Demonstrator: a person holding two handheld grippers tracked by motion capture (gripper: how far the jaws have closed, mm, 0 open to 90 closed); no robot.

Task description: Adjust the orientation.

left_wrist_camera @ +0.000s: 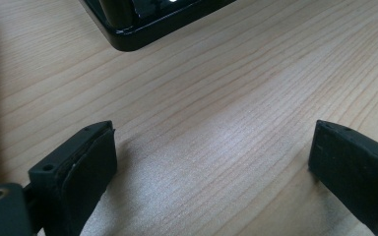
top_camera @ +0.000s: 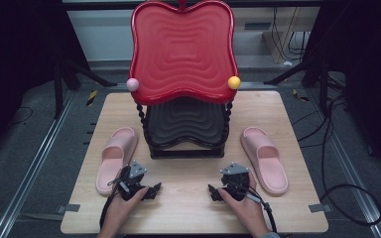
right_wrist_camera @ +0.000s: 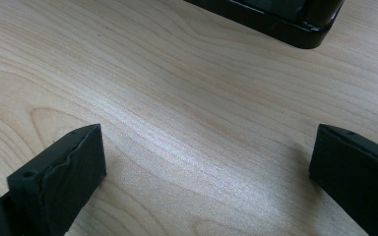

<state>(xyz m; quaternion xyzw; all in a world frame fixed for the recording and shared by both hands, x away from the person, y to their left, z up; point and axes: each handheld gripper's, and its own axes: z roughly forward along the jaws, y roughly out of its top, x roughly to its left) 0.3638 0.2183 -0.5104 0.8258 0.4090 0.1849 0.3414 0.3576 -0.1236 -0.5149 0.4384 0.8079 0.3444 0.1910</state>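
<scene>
- Left gripper [top_camera: 155, 191] resting on table [top_camera: 188, 218] near front edge, left of centre; held by left hand [top_camera: 121, 208]. Jaws spread wide, nothing between them, bare wood in the gap per left gripper view [left_wrist_camera: 211, 162].
- Right gripper [top_camera: 212, 191] resting on table near front edge, right of centre; held by right hand [top_camera: 245, 206]. Jaws likewise released and wide, bare wood between them in right gripper view [right_wrist_camera: 206, 162].
- Jaw tips of both grippers turned inward toward each other, well apart.
- Left pink slipper [top_camera: 115, 158] lying flat toward left edge, sole down, toe pointing to back edge; just beside left gripper, not touching.
- Right pink slipper [top_camera: 265, 158] lying flat toward right edge, same orientation; near right gripper, apart.
- Two-tier rack at back centre, between slippers: red top tray [top_camera: 182, 49], black lower tray [top_camera: 186, 124], twisted black posts.
- Pink ball [top_camera: 132, 84] at front left corner of red tray, yellow ball [top_camera: 234, 82] at front right corner.
- Black base corner of rack [left_wrist_camera: 128, 37] seen in left gripper view, also in right gripper view [right_wrist_camera: 300, 34].
</scene>
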